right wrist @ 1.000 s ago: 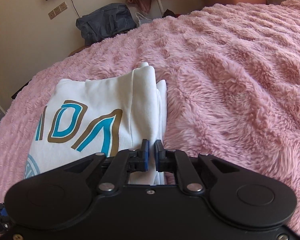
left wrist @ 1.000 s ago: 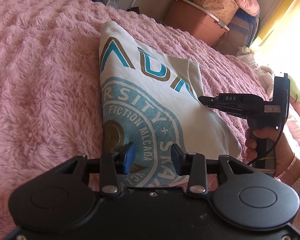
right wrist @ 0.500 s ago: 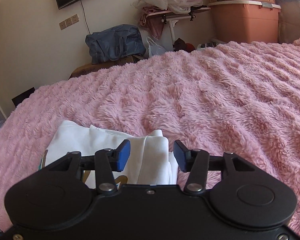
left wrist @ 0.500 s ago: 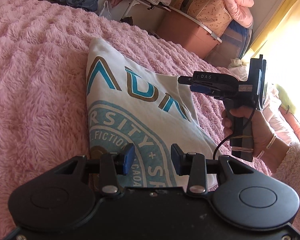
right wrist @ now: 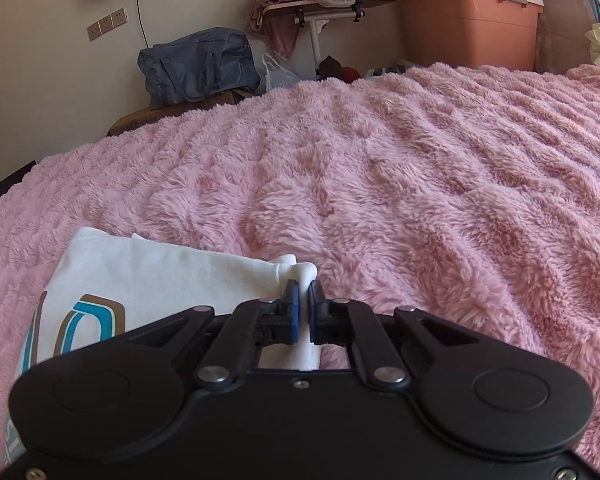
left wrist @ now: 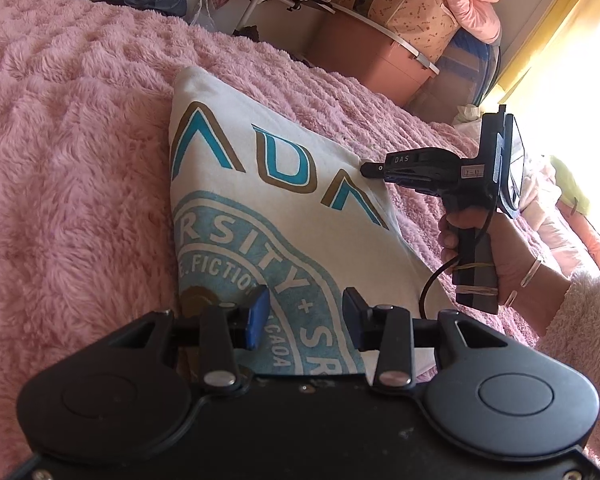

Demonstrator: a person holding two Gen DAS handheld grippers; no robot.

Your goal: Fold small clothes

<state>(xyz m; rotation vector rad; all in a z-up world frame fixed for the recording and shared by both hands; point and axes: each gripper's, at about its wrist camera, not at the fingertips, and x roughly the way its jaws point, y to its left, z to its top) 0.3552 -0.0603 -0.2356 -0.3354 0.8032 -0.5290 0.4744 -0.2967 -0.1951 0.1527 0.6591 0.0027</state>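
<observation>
A white T-shirt (left wrist: 284, 216) with blue and brown lettering lies folded on the pink fluffy blanket (left wrist: 68, 160). My left gripper (left wrist: 305, 312) is open just above the shirt's near part with the round print. My right gripper (right wrist: 303, 307) is shut on the white folded far corner of the shirt (right wrist: 168, 276); in the left wrist view it (left wrist: 370, 169) touches the shirt's right corner, held in a hand.
The pink blanket (right wrist: 420, 184) spreads wide to the right of the shirt. Beyond the bed edge stand a pink storage bin (right wrist: 468, 28), a blue bag (right wrist: 196, 64) and a small side table (right wrist: 324, 8) with clothes.
My right gripper opened and lifted off the shirt's side edge, then came down at its far corner and shut on it. The left gripper stayed open over the print.
</observation>
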